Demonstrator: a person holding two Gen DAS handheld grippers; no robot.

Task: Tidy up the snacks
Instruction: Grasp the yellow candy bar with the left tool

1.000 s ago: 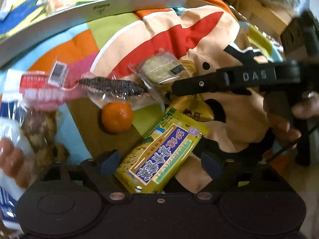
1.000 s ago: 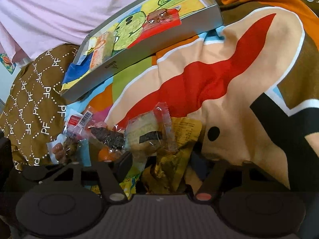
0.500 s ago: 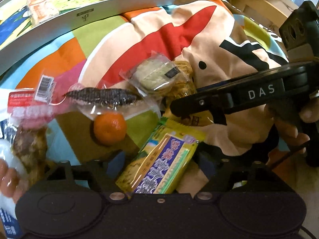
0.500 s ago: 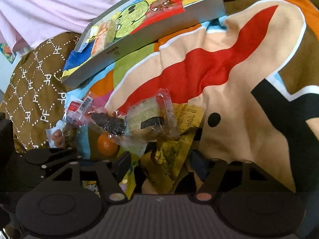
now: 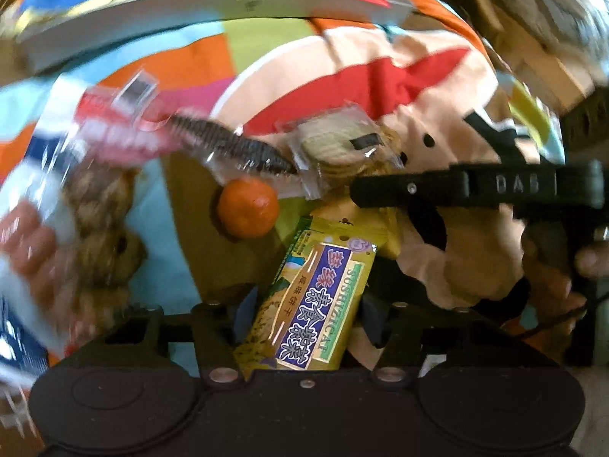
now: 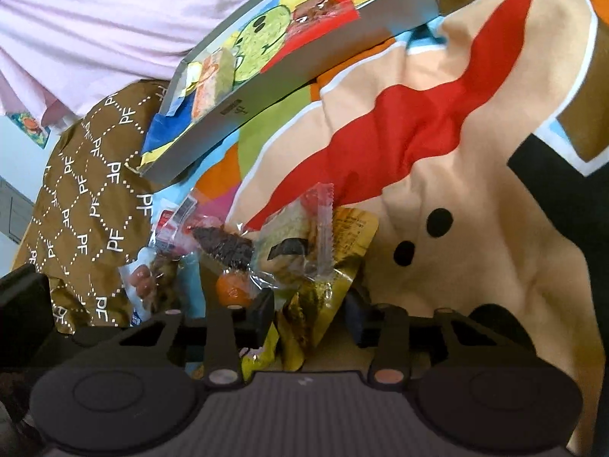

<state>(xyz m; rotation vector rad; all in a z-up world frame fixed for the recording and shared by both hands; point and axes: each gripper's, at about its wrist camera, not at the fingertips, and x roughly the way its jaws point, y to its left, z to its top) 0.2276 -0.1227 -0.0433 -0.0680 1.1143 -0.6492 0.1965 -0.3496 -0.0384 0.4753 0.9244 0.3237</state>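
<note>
Fingers (image 5: 371,314) flank SUSHIZICAI packet (image 5: 316,304), DAS-marked gripper (image 5: 475,186)

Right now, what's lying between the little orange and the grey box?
In the left wrist view, a dark snack stick in clear wrap, then bare blanket, separates the orange from the grey box.

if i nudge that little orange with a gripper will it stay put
Probably not. The orange is round and smooth, so it would likely roll. It lies on a soft blanket beside crinkly snack packets, which may slow or stop it.
</note>
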